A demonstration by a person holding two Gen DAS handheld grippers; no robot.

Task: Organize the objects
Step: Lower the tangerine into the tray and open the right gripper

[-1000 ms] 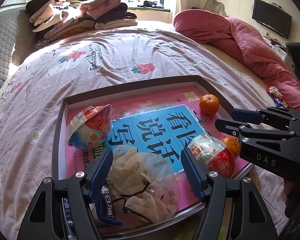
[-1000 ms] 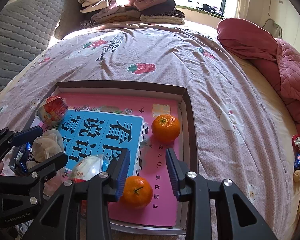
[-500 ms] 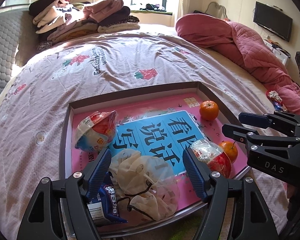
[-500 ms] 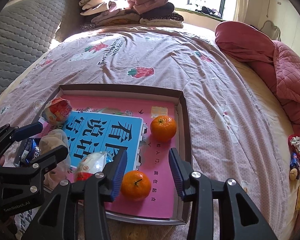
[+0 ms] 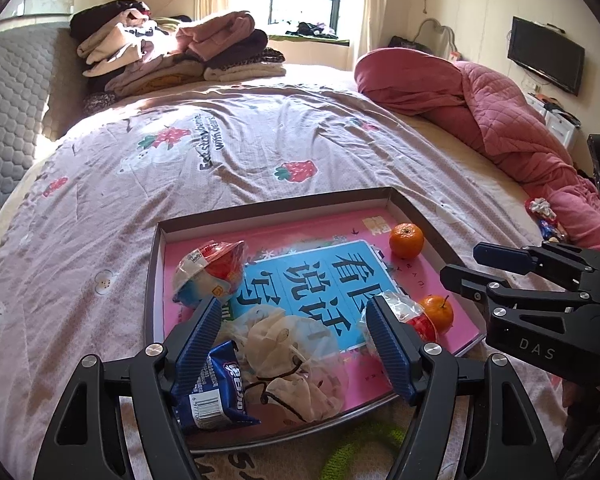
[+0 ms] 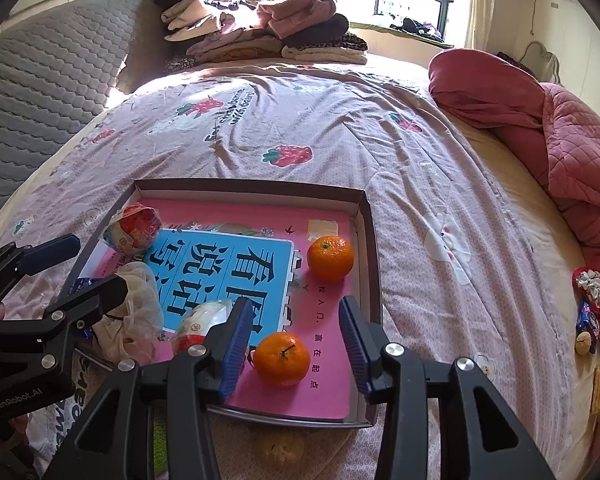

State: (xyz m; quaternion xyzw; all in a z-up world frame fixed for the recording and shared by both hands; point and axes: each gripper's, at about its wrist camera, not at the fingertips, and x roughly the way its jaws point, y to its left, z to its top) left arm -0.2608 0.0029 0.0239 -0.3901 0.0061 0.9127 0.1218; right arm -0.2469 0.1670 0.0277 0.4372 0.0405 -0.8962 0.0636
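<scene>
Tray (image 6: 370,240) holds oranges (image 6: 330,253), snack packs (image 5: 210,270), book (image 5: 320,284).

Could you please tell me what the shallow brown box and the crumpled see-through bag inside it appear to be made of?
The shallow brown box looks like matte cardboard: thin, straight folded walls with a pale inner face. The crumpled see-through bag seems to be thin glossy plastic film: it wrinkles, catches light, and shows beige contents through it.

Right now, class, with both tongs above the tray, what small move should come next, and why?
Probably swing the right tongs out to the snack packets lying loose on the bedspread. Both tongs hold nothing, the tangerine already sits in the tray, and those packets remain outside.
</scene>
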